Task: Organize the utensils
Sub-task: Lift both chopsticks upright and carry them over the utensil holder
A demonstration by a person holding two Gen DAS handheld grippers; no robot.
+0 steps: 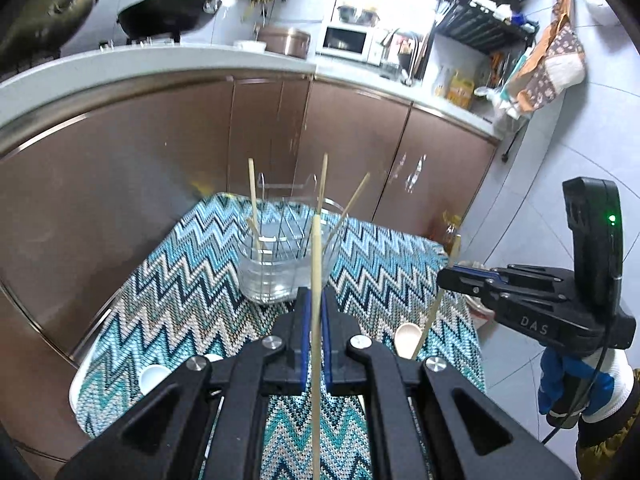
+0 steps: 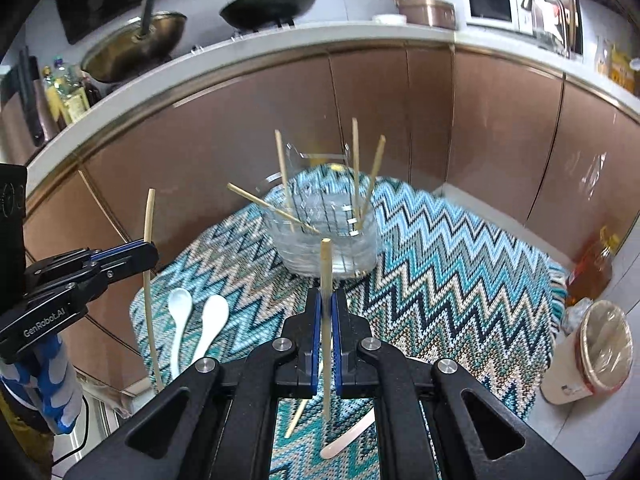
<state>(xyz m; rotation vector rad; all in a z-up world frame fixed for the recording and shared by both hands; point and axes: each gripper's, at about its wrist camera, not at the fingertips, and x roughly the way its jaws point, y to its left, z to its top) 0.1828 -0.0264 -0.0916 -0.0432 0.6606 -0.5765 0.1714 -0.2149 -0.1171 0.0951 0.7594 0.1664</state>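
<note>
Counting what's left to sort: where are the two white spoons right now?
In the right wrist view, the two white spoons lie side by side on the zigzag cloth, lower left, below the clear utensil holder.

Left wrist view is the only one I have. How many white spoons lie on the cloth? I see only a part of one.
Observer: Two white spoons lie side by side on the zigzag cloth, near its left edge in the right wrist view.
Operator: Thank you. Is any chopstick left lying on the cloth?
Observer: Yes. One loose chopstick lies on the cloth below the right hand-held gripper, which is shut on its own chopstick.
</note>
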